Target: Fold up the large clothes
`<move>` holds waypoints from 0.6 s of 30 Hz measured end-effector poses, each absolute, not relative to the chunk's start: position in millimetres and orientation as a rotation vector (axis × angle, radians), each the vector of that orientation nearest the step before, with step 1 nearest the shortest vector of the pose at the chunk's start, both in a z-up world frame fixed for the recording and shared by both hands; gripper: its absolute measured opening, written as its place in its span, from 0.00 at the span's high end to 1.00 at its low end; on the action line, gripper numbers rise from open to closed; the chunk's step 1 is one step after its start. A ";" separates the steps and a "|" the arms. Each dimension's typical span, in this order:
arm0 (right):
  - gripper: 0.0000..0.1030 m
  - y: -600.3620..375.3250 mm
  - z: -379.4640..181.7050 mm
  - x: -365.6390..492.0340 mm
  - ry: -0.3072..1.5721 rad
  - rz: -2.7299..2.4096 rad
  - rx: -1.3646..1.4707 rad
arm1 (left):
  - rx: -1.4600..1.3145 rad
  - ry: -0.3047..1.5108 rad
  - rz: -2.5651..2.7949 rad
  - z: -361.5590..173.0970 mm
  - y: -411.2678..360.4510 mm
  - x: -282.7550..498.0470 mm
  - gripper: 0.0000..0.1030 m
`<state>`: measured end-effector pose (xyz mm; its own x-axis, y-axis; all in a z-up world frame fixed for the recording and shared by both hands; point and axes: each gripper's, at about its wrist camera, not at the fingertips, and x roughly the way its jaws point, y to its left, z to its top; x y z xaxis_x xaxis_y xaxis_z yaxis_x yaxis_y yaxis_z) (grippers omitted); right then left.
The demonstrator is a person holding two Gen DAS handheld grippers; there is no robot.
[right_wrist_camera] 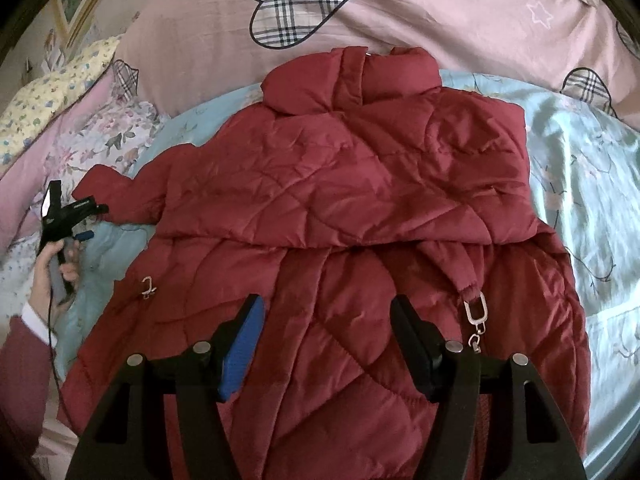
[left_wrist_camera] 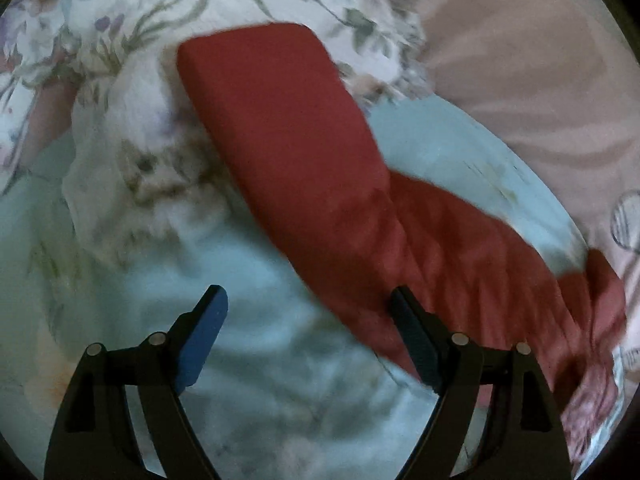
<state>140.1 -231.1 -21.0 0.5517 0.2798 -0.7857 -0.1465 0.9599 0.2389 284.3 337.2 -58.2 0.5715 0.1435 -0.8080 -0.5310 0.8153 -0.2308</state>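
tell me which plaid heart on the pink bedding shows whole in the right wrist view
The big plaid heart at top centre, above the red jacket's collar. The heart at left is partly hidden in a fold, and the one at right runs under the bedding's edge.

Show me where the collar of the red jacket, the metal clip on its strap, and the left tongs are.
collar (right_wrist_camera: 384,76): right wrist view, on the folded-over top.
metal clip (right_wrist_camera: 476,314): right wrist view, on its silver loop.
left tongs (right_wrist_camera: 94,222): right wrist view, midway between the tips, beside the sleeve cuff.

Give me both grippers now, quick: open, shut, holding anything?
Left gripper: jaws open, nothing between them, beside the red jacket's sleeve.
Right gripper: jaws open, empty, above the red jacket.
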 end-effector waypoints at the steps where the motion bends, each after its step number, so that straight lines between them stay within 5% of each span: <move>1: 0.35 -231.0 -21.4 139.4 0.956 0.252 0.148 | -0.493 0.879 0.418 -57.9 342.1 288.1 0.18; 6: 0.35 -229.4 -23.4 134.9 0.963 0.255 0.146 | -0.530 0.840 0.410 -54.4 360.0 304.5 0.19; 8: 0.35 -229.8 -24.1 133.4 0.963 0.253 0.144 | -0.519 0.827 0.406 -51.0 362.6 305.1 0.44; 9: 0.35 -230.1 -24.3 132.7 0.962 0.253 0.145 | -0.527 0.837 0.374 -51.8 362.6 307.7 0.68; 12: 0.35 -231.8 -23.9 131.1 0.960 0.249 0.151 | -0.513 0.816 0.337 -45.3 354.6 304.3 0.89; 18: 0.35 -236.7 -22.3 129.6 0.948 0.254 0.181 | -0.456 0.714 0.218 -7.2 315.2 279.0 0.92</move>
